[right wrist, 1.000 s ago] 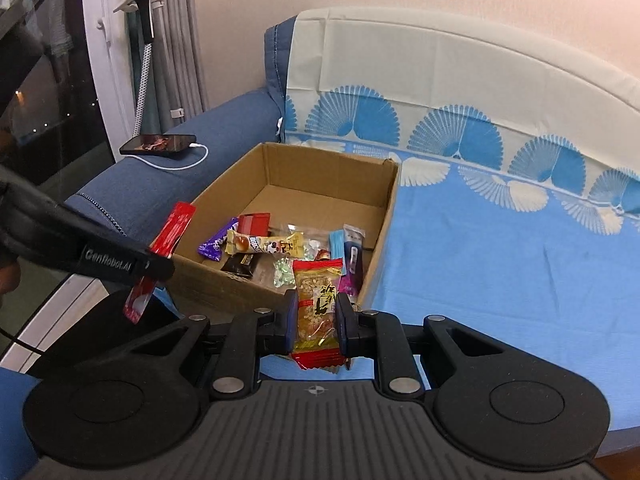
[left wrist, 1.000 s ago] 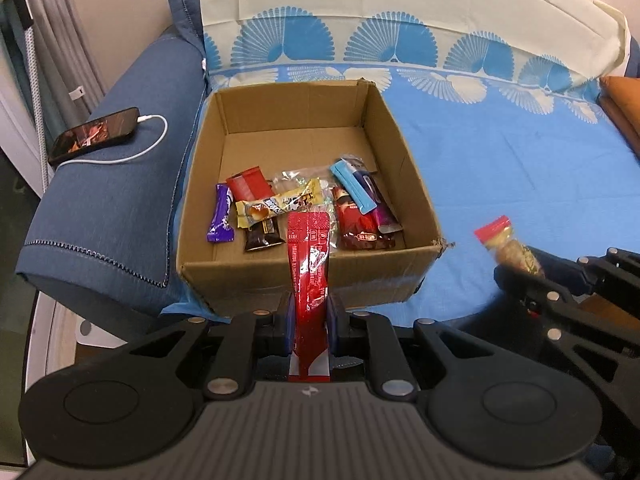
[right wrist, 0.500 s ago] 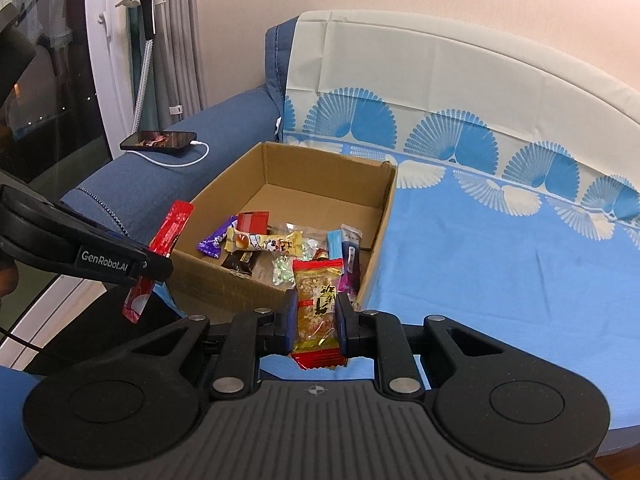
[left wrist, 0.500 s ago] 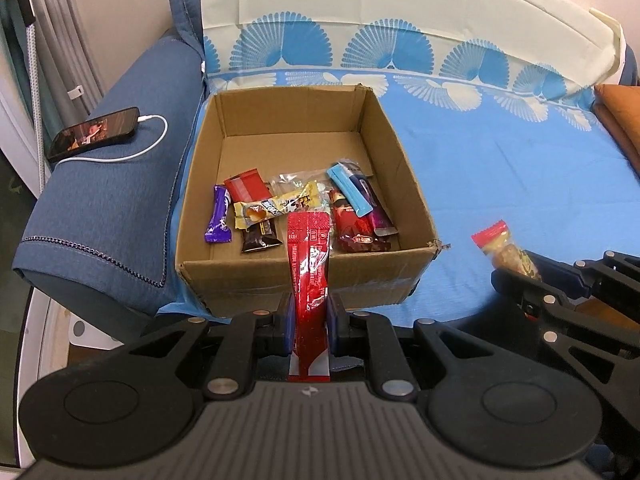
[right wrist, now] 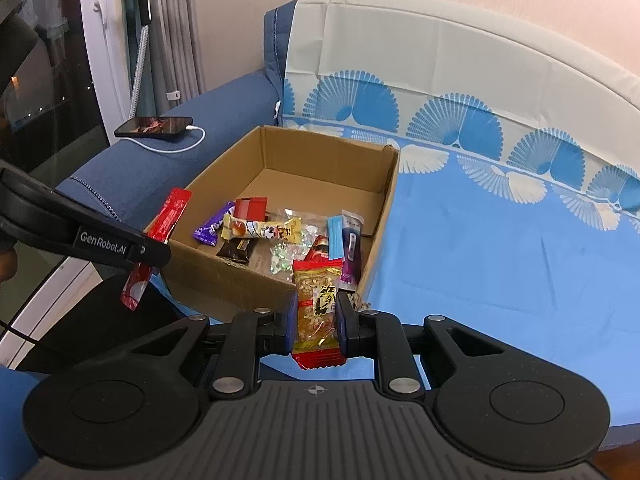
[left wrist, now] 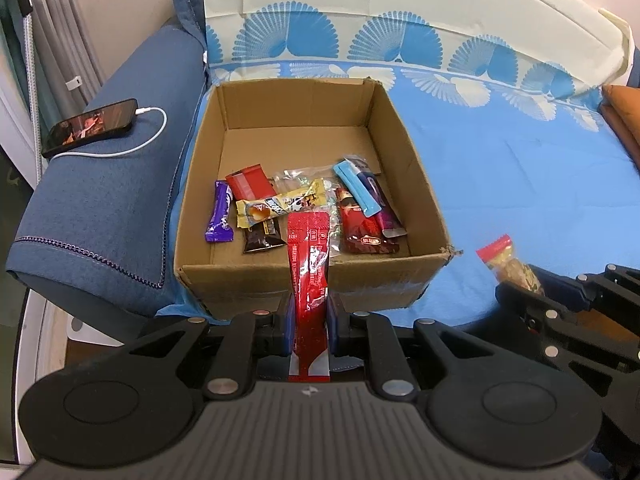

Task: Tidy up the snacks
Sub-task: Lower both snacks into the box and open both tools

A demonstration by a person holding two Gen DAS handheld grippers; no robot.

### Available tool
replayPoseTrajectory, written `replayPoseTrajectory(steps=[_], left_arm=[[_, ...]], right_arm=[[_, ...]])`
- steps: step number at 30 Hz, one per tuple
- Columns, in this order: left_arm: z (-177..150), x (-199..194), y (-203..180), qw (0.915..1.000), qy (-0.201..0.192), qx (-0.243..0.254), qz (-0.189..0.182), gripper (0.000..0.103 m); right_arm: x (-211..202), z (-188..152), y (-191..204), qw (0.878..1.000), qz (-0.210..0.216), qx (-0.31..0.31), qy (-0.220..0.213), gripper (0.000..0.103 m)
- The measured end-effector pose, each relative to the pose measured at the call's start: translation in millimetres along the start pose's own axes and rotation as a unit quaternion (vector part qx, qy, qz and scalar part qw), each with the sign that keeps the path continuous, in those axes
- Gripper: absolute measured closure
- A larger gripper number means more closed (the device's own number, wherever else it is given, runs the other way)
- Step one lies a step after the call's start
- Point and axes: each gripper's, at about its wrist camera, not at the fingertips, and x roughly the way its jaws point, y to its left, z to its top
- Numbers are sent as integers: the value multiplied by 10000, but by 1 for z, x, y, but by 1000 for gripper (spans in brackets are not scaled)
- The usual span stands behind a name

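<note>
An open cardboard box (left wrist: 424, 184) (right wrist: 390, 200) sits on the blue sofa cover with several wrapped snacks lying in its near half. My left gripper (left wrist: 308, 312) is shut on a long red snack stick (left wrist: 309, 264), held upright just in front of the box's near wall; it also shows in the right wrist view (right wrist: 166, 224). My right gripper (right wrist: 316, 320) is shut on a peanut brittle packet (right wrist: 316, 304) with red ends, held near the box's near right corner; the packet also shows in the left wrist view (left wrist: 512, 264).
A phone (left wrist: 92, 126) on a white charging cable lies on the blue sofa armrest (left wrist: 100, 208) left of the box. The patterned blue cover (left wrist: 540, 184) stretches right of the box. An orange cushion (left wrist: 624, 120) sits at the far right.
Both grippers have drawn back slightly from the box, each still holding its snack. The box contents have not changed.
</note>
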Motion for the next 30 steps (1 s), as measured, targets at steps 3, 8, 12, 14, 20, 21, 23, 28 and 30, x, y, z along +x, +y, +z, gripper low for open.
replayPoseTrajectory(steps=[3,8,12,14,20,21,23,28,30], left_arm=[[6,5,4,10000,37,-41,7,85],[24,11,15,9999,-57,-102,104,85],[44,18,22,9997,-136,-142,167,85],[54,24,24,9996,-156,-141,197,85],[80,46,29,9995,-104,-174,240,85],[84,51,30,9995,-81,-179,249,85],[92,61,31,9995,-37,-177,268,85],[111,92,36,9993,123,-173,317,85],[118,106,37,9991,199,-155,335,85]], right_arm=[[6,2,-2,10000,17,-24,65,82],[15,15,-10,10000,-44,16,31,82],[25,29,-14,10000,-34,70,-30,82],[31,37,-15,10000,-9,80,-53,82],[57,59,-19,9998,107,145,-87,82],[62,63,-19,9998,123,153,-80,82],[73,69,-20,9997,164,164,-59,82],[105,84,-24,9996,228,193,8,81],[119,88,-27,9994,236,237,63,81]])
